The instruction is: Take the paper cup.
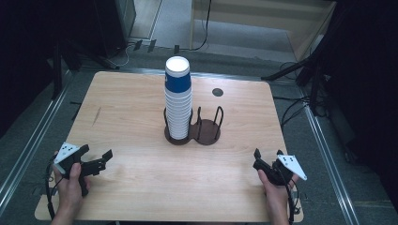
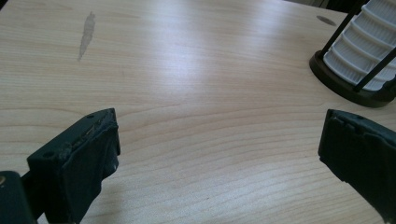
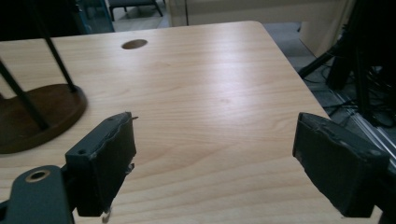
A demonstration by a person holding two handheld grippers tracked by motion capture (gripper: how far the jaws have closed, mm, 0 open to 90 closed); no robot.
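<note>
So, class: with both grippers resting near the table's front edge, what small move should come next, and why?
Probably bring the left gripper forward toward the stack of cups. Its jaws stand wide open with nothing between them, and the stack sits in the left ring of the holder while the right ring stands empty. The right gripper is open too, and could go to the empty ring.

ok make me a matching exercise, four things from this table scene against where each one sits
Things
1. stack of cups
2. cup holder
3. left gripper
4. right gripper

Places
A. near right corner of the table, jaws apart
B. left ring of the holder
C. middle of the table, right ring bare
D. near left corner of the table, jaws apart

Pairs: 1-B, 2-C, 3-D, 4-A
</note>
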